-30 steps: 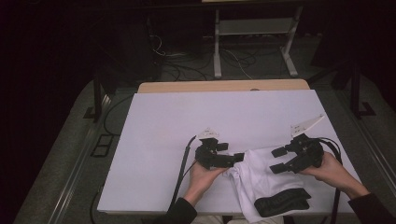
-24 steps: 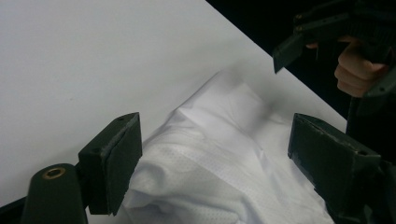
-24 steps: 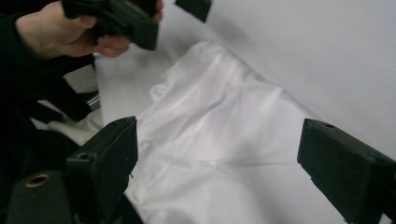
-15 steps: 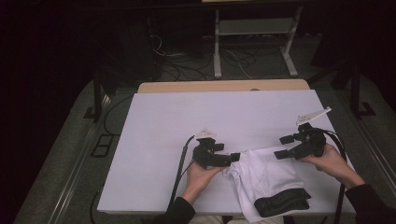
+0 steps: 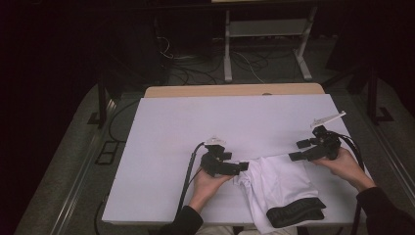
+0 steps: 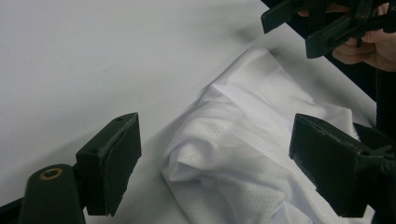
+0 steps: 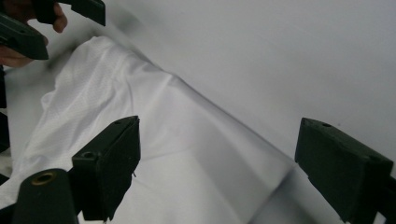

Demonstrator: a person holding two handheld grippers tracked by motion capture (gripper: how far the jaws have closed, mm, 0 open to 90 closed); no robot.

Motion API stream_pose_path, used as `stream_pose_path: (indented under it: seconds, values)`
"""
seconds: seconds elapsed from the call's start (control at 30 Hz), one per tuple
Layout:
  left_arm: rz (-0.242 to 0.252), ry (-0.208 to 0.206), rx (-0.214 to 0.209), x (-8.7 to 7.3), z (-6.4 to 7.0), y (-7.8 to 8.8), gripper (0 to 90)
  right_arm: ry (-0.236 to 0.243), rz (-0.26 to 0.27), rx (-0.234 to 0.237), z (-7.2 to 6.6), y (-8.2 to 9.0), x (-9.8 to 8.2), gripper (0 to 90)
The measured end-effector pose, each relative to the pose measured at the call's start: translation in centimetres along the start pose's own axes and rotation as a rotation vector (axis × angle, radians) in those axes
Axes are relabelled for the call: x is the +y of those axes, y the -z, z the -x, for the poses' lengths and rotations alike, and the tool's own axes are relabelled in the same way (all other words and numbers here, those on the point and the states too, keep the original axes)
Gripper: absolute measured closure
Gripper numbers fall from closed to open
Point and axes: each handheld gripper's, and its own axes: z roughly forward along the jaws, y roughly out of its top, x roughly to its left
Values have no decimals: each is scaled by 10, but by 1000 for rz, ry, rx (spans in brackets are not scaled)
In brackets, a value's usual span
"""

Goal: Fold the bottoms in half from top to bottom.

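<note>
I see the white garment [image 5: 279,183] crumpled at the table's [image 5: 195,127] near right edge, its black waistband [image 5: 295,211] toward me. My left gripper [image 5: 243,167] lies level at the cloth's left edge, jaws wide, gripping nothing. My right gripper [image 5: 298,150] hovers over the far right corner, jaws wide and just narrowing, nothing held.

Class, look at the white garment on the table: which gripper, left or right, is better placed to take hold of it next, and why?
Probably the left gripper: its open jaws point at the bunched fold of the white garment. The right gripper hovers open at the far edge.
</note>
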Motion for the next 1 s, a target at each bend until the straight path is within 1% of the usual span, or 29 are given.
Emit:
stream_pose_path:
  seconds: [0.13,0.23,0.27,0.33,0.4,0.57,0.63,0.67,0.7,0.8,0.83,0.9,0.93,1.0]
  values:
    - [-26,32,-19,-1,-4,-3,152,-14,-14,-15,7,-3,-3,146]
    - [-43,47,-37,-2,-6,-6,152,-23,-23,-22,12,-4,-5,175]
    - [-50,47,-41,-2,-6,-7,152,-27,-26,-21,14,-4,-6,189]
    - [-59,54,-53,-2,-7,-8,152,-25,-32,-23,17,-5,-7,236]
    - [-65,61,-63,-3,-7,-10,158,-24,-38,-13,18,-6,-9,289]
    - [-83,79,-93,-4,-10,-13,201,-20,-52,-15,22,-9,-11,388]
    - [-92,86,-104,-4,-10,-14,242,-17,-58,-29,22,-10,-12,443]
    - [-95,83,-106,-4,-10,-15,259,-14,-60,-31,22,-11,-12,463]
    - [-96,86,-108,-4,-10,-15,286,-5,-58,-38,21,-11,-13,491]
    - [-102,87,-104,-4,-11,-17,371,-1,-53,-60,21,-12,-12,581]
    - [-104,91,-99,-5,-11,-17,406,2,-51,-63,20,-12,-12,602]
    - [-104,107,-111,-5,-13,-18,487,11,-51,-76,19,-12,-12,634]
    - [-106,109,-118,-5,-13,-18,523,16,-52,-82,18,-12,-12,671]
    - [-104,106,-115,-5,-13,-18,611,15,-50,-82,18,-12,-12,724]
